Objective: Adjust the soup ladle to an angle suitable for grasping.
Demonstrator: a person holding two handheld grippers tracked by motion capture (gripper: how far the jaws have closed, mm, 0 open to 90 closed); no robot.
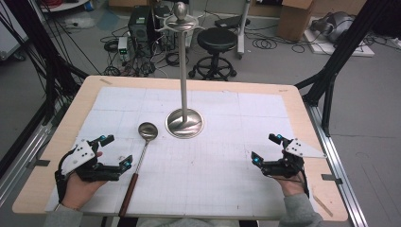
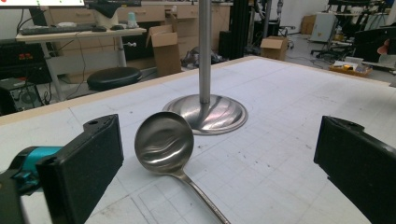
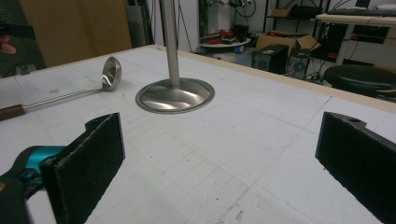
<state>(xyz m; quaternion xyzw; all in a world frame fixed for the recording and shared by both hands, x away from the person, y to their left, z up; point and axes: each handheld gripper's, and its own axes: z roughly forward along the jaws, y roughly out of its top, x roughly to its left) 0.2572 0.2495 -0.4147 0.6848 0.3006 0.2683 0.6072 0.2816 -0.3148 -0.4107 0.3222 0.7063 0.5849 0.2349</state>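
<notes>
A steel ladle (image 1: 142, 156) with a brown wooden handle lies on the white mat, bowl (image 2: 164, 142) toward the stand. The steel stand (image 1: 184, 122) has a round base (image 2: 208, 113) and a tall pole topped with hooks. My left gripper (image 1: 115, 152) rests at the table's left, just left of the ladle's shaft, jaws open and empty. In the left gripper view the ladle bowl lies ahead between the jaws. My right gripper (image 1: 266, 148) sits at the right, open and empty, pointing toward the stand base (image 3: 175, 95) and ladle (image 3: 95, 83).
The white gridded mat (image 1: 222, 156) covers most of the wooden table (image 1: 85, 94). Behind the table stand a black stool (image 1: 216, 47), computer boxes, cables and cardboard boxes. Black frame legs (image 1: 331, 61) flank the table's right side.
</notes>
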